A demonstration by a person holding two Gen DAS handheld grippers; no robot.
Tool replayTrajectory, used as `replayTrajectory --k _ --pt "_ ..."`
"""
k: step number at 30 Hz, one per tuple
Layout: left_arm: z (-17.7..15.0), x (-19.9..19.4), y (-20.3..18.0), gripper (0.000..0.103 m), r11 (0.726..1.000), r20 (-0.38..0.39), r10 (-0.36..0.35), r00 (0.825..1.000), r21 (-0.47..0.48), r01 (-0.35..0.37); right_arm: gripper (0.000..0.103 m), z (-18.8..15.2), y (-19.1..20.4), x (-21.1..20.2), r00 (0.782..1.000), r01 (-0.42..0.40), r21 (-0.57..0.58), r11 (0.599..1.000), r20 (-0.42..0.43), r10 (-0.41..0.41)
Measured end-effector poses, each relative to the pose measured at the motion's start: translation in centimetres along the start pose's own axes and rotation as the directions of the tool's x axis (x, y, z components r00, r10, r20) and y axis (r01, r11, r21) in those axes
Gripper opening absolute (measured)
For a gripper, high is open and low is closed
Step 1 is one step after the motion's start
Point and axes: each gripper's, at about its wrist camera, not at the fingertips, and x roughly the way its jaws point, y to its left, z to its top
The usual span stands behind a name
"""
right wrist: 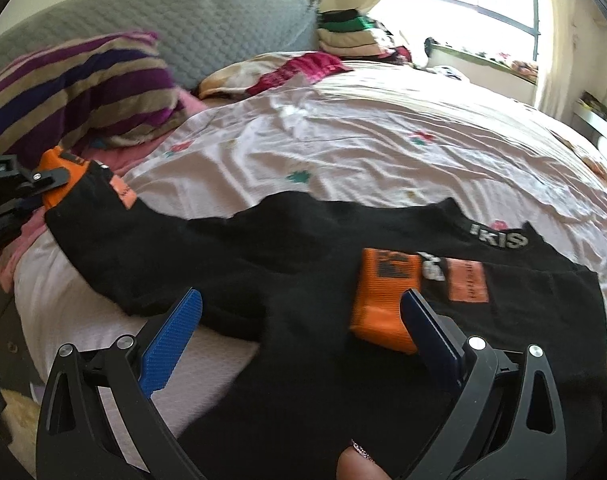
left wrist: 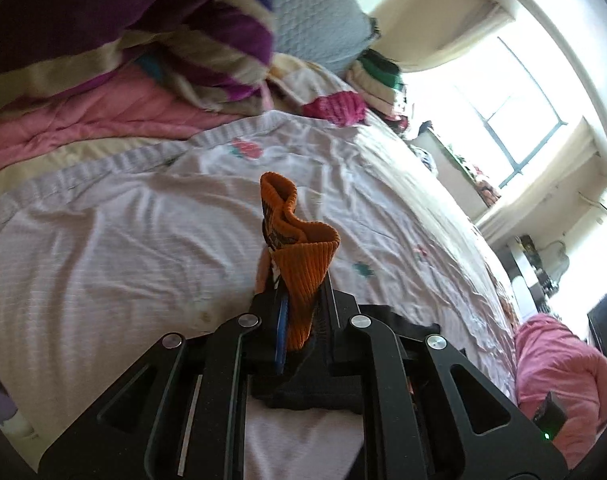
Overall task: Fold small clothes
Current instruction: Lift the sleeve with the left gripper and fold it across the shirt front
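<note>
Cuff (left wrist: 299,248) sat pinched in the left gripper (left wrist: 299,312) at nine o'clock of the shirt (right wrist: 287,264); the right gripper (right wrist: 299,320), spread, arguably needed the other cuff (right wrist: 383,300).

The left gripper (left wrist: 299,304) has its fingers (left wrist: 281,332) clamped on an orange ribbed cuff (left wrist: 303,256), which stands up crumpled above them. Black fabric (left wrist: 315,396) bunches below the grip. Beneath lies the bed's pale pink sheet (left wrist: 123,248). A striped purple blanket (left wrist: 143,28) sits at the upper left, a pink quilt (left wrist: 563,372) at the right.
</note>
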Motion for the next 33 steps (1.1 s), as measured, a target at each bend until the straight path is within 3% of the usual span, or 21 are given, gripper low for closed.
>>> replayTrajectory --k 12,25,33 --pt "-1.4 1.0 -4.9 0.006 0.993 -0.023 -0.106 0.994 0.041 0.107 0.098 -0.3 -6.5 -2.0 0.997 0.08 0.134 0.988 0.008 -0.082" --pt "-3.8 2.4 -9.0 0.006 0.98 -0.08 -0.144 0.986 0.13 0.153 0.098 -1.3 -12.2 -4.5 0.988 0.144 0.263 0.954 0.022 -0.156" --pt "-5.7 3.4 -12.2 0.006 0.956 -0.135 -0.187 0.973 0.205 0.212 0.098 -2.3 -15.6 -6.5 0.981 0.164 0.366 0.916 0.032 -0.189"
